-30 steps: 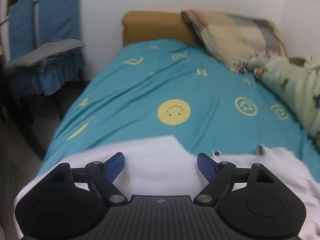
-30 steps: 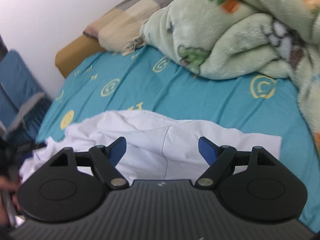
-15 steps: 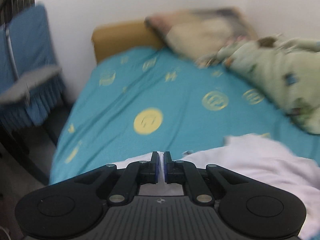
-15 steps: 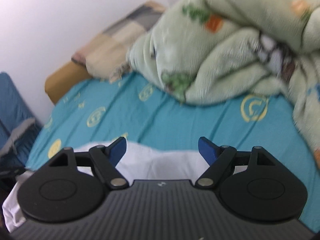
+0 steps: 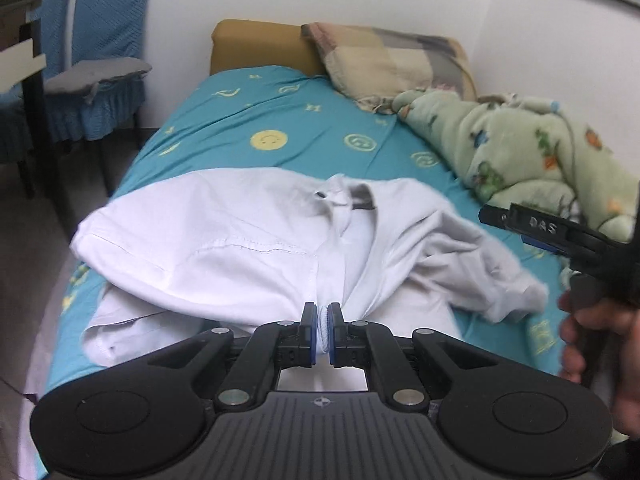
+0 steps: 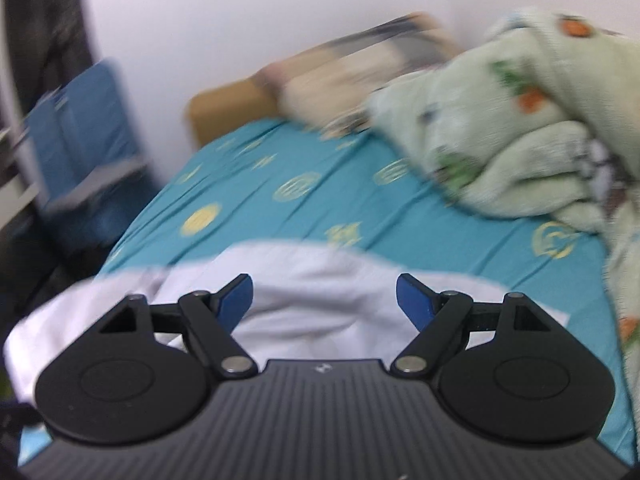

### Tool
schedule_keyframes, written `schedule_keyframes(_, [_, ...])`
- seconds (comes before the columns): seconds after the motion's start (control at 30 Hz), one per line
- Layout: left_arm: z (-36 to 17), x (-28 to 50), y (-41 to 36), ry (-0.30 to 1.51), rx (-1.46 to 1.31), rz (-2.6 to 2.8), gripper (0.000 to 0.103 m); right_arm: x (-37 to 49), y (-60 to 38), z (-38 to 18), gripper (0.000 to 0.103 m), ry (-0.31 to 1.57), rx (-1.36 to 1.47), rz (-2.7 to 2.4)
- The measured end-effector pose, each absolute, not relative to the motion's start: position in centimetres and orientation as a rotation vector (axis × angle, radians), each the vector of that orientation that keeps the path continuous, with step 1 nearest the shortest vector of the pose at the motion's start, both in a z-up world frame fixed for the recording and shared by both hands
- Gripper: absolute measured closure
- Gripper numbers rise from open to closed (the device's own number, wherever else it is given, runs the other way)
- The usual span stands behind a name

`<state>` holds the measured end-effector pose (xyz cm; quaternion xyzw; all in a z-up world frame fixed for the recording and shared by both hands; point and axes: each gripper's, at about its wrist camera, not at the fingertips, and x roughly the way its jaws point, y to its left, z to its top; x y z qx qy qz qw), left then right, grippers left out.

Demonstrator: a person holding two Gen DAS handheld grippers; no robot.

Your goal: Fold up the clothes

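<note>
A white polo shirt (image 5: 248, 248) is shown crumpled on the teal bed sheet (image 5: 280, 112), a pinch of its fabric clamped in the closed left gripper (image 5: 323, 322). The right gripper (image 6: 324, 300) is held above the shirt with jaws spread and nothing between them.

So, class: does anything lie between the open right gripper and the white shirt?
Nothing visible. The right gripper hangs open directly over the shirt. The left gripper is shut on the shirt.
</note>
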<state>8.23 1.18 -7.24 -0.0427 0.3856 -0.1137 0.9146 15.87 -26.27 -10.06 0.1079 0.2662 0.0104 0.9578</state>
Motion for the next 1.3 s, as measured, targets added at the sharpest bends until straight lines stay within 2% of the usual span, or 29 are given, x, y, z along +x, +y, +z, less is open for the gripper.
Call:
schedule_keyframes(0.03, [-7.2, 8.5, 1.4, 0.796, -0.099, -0.236, 0.097, 15.4, -25.5, -10.1, 0.026, 0.546, 0.199, 0.055])
schedule_keyframes(0.07, [-7.2, 8.6, 1.6, 0.796, -0.11, -0.233, 0.095, 15.0, -24.8, -10.2, 0.042, 0.548, 0.178, 0.093])
schedule_keyframes(0.1, [-7.4, 8.8, 1.7, 0.798, -0.113, -0.223, 0.093, 14.9, -24.1, -10.2, 0.052, 0.544, 0.156, 0.133])
schedule_keyframes(0.13, [-7.6, 8.8, 1.6, 0.802, -0.112, -0.214, 0.092, 14.9, -23.4, -10.2, 0.066, 0.542, 0.135, 0.162])
schedule_keyframes(0.17, [-7.8, 8.8, 1.8, 0.804, -0.118, -0.209, 0.088, 15.0, -22.9, -10.3, 0.072, 0.542, 0.118, 0.184])
schedule_keyframes(0.2, [-8.1, 8.9, 1.8, 0.806, -0.128, -0.209, 0.08, 15.1, -22.4, -10.3, 0.072, 0.542, 0.105, 0.202])
schedule_keyframes(0.4, [-9.6, 10.8, 1.7, 0.806, -0.155, -0.23, 0.065, 16.3, -21.2, -10.9, 0.071, 0.569, 0.151, 0.209])
schedule_keyframes(0.6, [-10.5, 14.1, -0.6, 0.758, -0.096, -0.235, 0.062, 17.2, -21.3, -11.8, 0.069, 0.565, 0.165, 0.16])
schedule_keyframes(0.63, [-10.8, 14.5, -0.8, 0.755, -0.084, -0.228, 0.062, 17.4, -21.4, -11.9, 0.067, 0.563, 0.166, 0.152])
schedule_keyframes(0.67, [-11.1, 14.8, -0.9, 0.754, -0.076, -0.219, 0.068, 17.6, -21.4, -12.1, 0.067, 0.559, 0.167, 0.147])
schedule_keyframes(0.7, [-11.2, 15.0, -0.8, 0.753, -0.073, -0.21, 0.091, 17.8, -21.3, -12.2, 0.067, 0.552, 0.171, 0.148])
schedule_keyframes(0.73, [-11.3, 15.0, -0.7, 0.753, -0.072, -0.202, 0.093, 18.0, -21.3, -12.3, 0.067, 0.543, 0.174, 0.152])
schedule_keyframes(0.83, [-10.3, 14.4, 0.0, 0.713, -0.112, -0.2, 0.095, 18.4, -21.1, -12.1, 0.066, 0.511, 0.165, 0.178])
schedule_keyframes(1.0, [-5.2, 10.0, 0.9, 0.563, -0.159, -0.286, 0.095, 18.4, -20.8, -11.6, 0.065, 0.527, 0.211, 0.234])
schedule_keyframes(1.03, [-4.6, 8.9, 0.9, 0.549, -0.147, -0.31, 0.095, 18.3, -20.9, -11.4, 0.061, 0.538, 0.227, 0.246])
schedule_keyframes(1.07, [-4.3, 8.1, 0.8, 0.545, -0.125, -0.323, 0.095, 18.1, -20.8, -11.2, 0.049, 0.545, 0.239, 0.26])
schedule_keyframes(1.13, [-4.2, 6.7, 0.5, 0.543, -0.073, -0.343, 0.095, 17.7, -20.5, -10.9, 0.034, 0.534, 0.231, 0.291])
schedule_keyframes(1.3, [-4.9, 7.2, 0.0, 0.593, -0.093, -0.356, 0.095, 18.3, -18.2, -11.0, 0.035, 0.482, 0.077, 0.307])
